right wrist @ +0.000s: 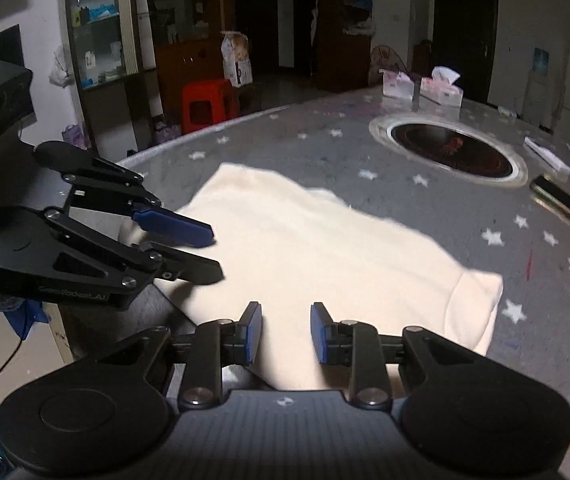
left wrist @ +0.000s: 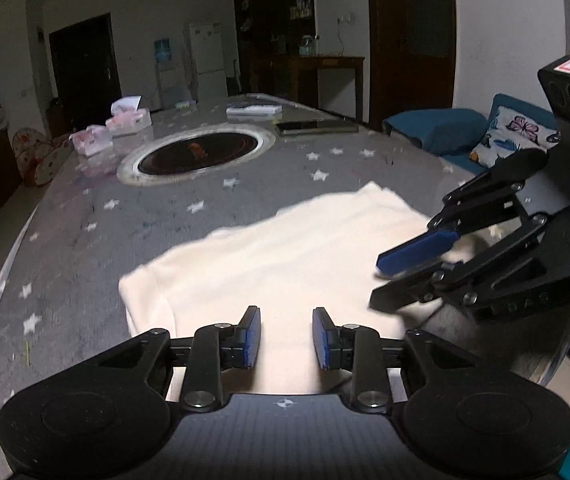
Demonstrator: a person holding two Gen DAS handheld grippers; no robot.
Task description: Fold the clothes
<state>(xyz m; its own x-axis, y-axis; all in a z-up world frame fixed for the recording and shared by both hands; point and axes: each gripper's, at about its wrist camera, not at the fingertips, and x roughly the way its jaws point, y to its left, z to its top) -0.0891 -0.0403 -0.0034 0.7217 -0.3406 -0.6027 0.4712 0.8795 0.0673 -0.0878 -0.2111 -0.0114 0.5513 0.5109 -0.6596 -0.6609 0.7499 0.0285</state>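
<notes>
Two grippers: both hang over the near edge of the cream garment, one in each wrist view.
Left gripper (left wrist: pixel 287 338): bottom centre of its own view; blue pads apart, nothing between them but the cloth lying beneath, so the fingers are open and grip nothing.
Right gripper (right wrist: pixel 287 334): bottom centre of its own view; pads likewise parted over the cloth, open, gripping nothing. In the left view it enters from the right edge, fingers spread.
Cream garment (left wrist: pixel 285 256): folded flat on the table, lower middle of both views, one thick folded corner at lower right in the right view.
Table (left wrist: pixel 85 240): grey cover with white stars, filling the middle of each view.
Round burner (left wrist: pixel 201 152): dark glass disc with a pale ring, sunk in the table beyond the garment, well apart from it.
Tissue boxes (left wrist: pixel 127 120): two pink packs, upper left of the left view; white tissue sticks out of one.
Red stool (right wrist: pixel 209 102): upper left of the right view, on the floor past the table.
Blue sofa (left wrist: pixel 445 128): right of the left view, with a butterfly pillow (left wrist: pixel 513 136) on it.
</notes>
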